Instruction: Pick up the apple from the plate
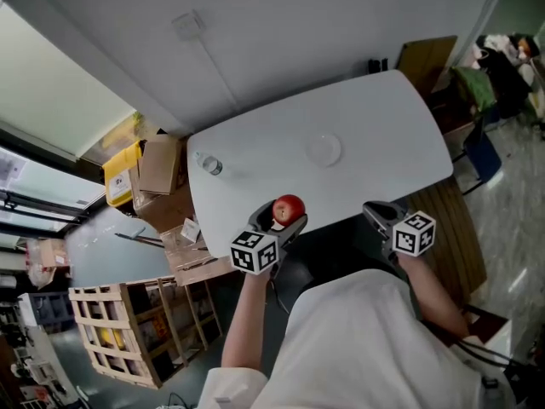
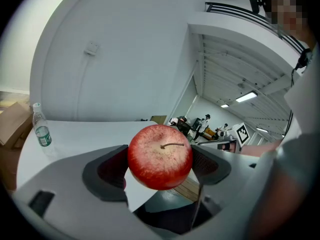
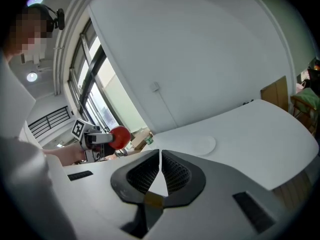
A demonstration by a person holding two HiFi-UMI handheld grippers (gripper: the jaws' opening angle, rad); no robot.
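A red apple (image 1: 289,208) with a short stem hangs above the near edge of the white table (image 1: 375,118), and my left gripper (image 1: 283,217) is shut on it. In the left gripper view the apple (image 2: 160,156) fills the gap between the dark pads. The white plate (image 1: 324,150) lies empty on the table's middle, also seen as the plate (image 3: 204,145) in the right gripper view. My right gripper (image 1: 381,215) is shut with nothing in it, held off the table's near right edge; its jaws meet. The apple (image 3: 120,137) shows at the left there.
A clear water bottle (image 1: 207,164) stands at the table's left end, seen again as the bottle (image 2: 42,128). Cardboard boxes (image 1: 158,164) and a wooden crate rack (image 1: 136,331) sit left of the table. A chair (image 1: 482,156) stands at the right.
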